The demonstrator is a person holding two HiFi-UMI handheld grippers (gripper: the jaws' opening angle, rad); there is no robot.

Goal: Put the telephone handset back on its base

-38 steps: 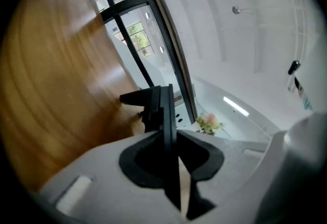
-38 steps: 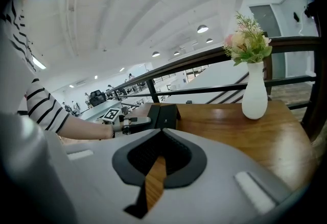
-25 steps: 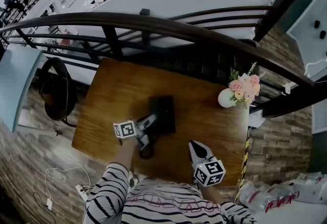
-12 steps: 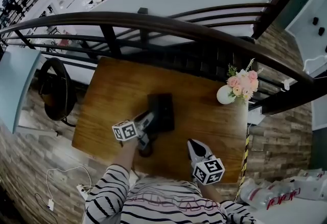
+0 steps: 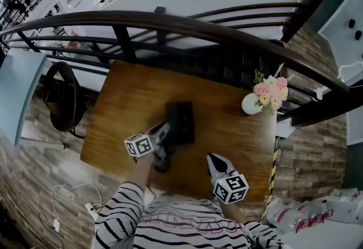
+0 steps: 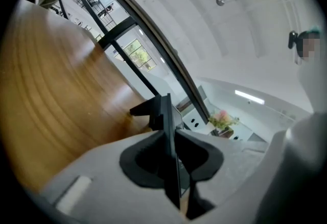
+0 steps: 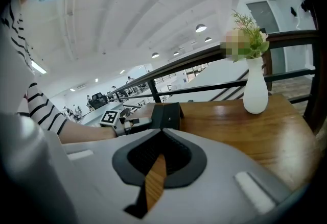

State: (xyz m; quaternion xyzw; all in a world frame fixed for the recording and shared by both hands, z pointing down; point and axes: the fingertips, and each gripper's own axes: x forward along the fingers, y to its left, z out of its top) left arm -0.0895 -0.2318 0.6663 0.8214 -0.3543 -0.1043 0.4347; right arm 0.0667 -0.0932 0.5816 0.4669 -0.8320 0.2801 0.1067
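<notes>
A black telephone base (image 5: 181, 122) stands mid-table on the wooden table (image 5: 125, 106). My left gripper (image 5: 164, 133) lies at the base's left side. In the left gripper view its jaws are closing, and the pads of the left gripper (image 6: 172, 139) sit tight against both sides of the thin black handset (image 6: 167, 116), seen edge-on. In the head view the gripper hides most of the handset. My right gripper (image 5: 211, 158) rests near the table's front edge, right of the phone. The right gripper (image 7: 161, 140) is shut with nothing in it, and the base (image 7: 167, 115) lies ahead of it.
A white vase of pink flowers (image 5: 250, 105) stands at the table's far right corner. A dark railing (image 5: 198, 29) runs along the table's far side. A black chair (image 5: 62, 100) is left of the table, and a cable with a power strip (image 5: 91, 208) lies on the floor.
</notes>
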